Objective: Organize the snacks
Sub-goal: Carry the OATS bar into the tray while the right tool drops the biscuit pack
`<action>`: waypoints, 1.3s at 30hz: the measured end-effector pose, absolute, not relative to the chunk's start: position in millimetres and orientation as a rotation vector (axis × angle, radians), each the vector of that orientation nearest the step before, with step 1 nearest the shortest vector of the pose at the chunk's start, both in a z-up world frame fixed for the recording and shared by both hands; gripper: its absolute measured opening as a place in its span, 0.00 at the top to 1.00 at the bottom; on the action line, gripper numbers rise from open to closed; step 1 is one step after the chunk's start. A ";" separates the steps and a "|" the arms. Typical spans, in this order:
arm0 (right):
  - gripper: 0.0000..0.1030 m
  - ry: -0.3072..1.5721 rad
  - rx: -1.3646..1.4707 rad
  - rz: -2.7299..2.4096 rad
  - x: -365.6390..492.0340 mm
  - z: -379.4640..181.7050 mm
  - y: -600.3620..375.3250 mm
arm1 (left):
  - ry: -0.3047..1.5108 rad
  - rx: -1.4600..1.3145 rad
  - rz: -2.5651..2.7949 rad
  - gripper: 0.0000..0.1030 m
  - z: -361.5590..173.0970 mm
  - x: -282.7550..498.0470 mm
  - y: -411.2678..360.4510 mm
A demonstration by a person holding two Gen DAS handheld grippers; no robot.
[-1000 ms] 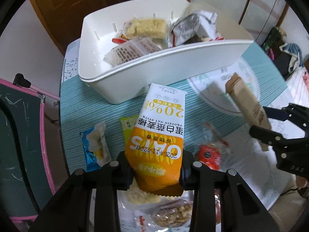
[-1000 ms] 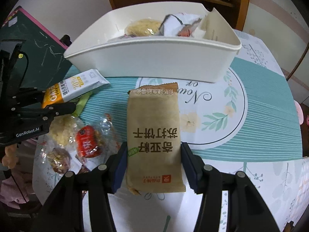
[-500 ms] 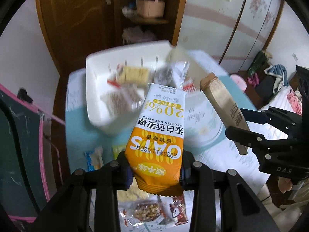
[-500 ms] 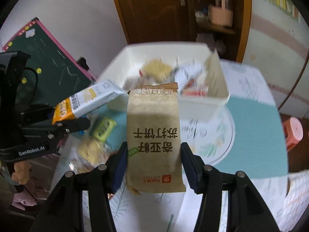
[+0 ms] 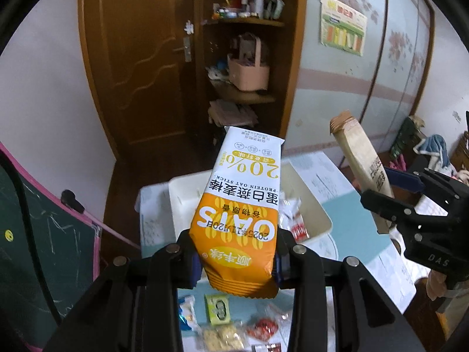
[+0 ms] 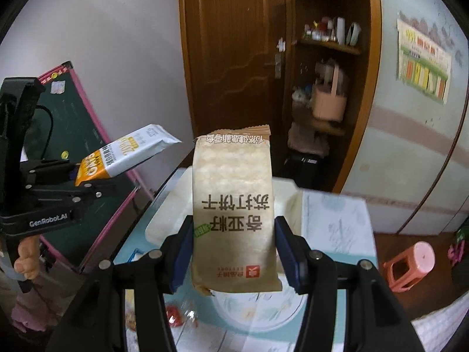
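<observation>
My left gripper [image 5: 236, 259] is shut on an orange and white oat stick packet [image 5: 243, 208], held high over the table. My right gripper [image 6: 234, 246] is shut on a tan soda cracker packet [image 6: 233, 205], also lifted. Each shows in the other view: the cracker packet [image 5: 362, 164] at the right, the oat packet [image 6: 126, 154] at the left. Below both lies the white bin [image 5: 187, 193] with snacks inside; its rim [image 6: 164, 217] shows behind the cracker packet.
Loose snacks lie on the teal tablecloth: a green packet [image 5: 217, 307], a red one [image 5: 262, 324], a blue and white one [image 5: 187, 312]. A green chalkboard [image 5: 38, 258] stands left. A wooden door [image 5: 132, 52], shelves and a pink stool [image 6: 409, 262] are beyond.
Both grippers have risen well above the table with their packets. The bin and loose snacks now look smaller and lower, and the door and shelves have come into view.
</observation>
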State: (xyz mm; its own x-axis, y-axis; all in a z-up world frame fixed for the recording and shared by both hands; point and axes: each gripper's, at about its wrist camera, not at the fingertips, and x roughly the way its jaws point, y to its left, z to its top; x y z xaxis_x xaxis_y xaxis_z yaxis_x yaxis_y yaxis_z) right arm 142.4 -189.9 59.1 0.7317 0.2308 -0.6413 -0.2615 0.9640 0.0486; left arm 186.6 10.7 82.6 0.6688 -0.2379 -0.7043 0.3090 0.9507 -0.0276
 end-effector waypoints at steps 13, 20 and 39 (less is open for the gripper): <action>0.48 0.725 0.063 0.224 210.3 49.6 -193.9 | 0.783 -0.006 -0.230 0.67 43.2 259.3 5.7; 0.48 0.779 0.072 0.225 224.9 24.8 -189.1 | 0.821 -0.023 -0.217 0.67 16.6 282.4 -2.1; 0.41 0.882 0.063 0.201 248.5 -18.4 -192.0 | 0.953 -0.048 -0.152 0.03 -39.6 306.2 2.3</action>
State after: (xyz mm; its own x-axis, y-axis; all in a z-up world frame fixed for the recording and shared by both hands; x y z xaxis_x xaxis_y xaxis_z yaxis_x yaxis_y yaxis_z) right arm 248.5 -192.0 -18.4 0.6183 0.2004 -0.7600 -0.1489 0.9793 0.1370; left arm 306.2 2.3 -39.6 0.5698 -0.1503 -0.8079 0.1078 0.9883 -0.1079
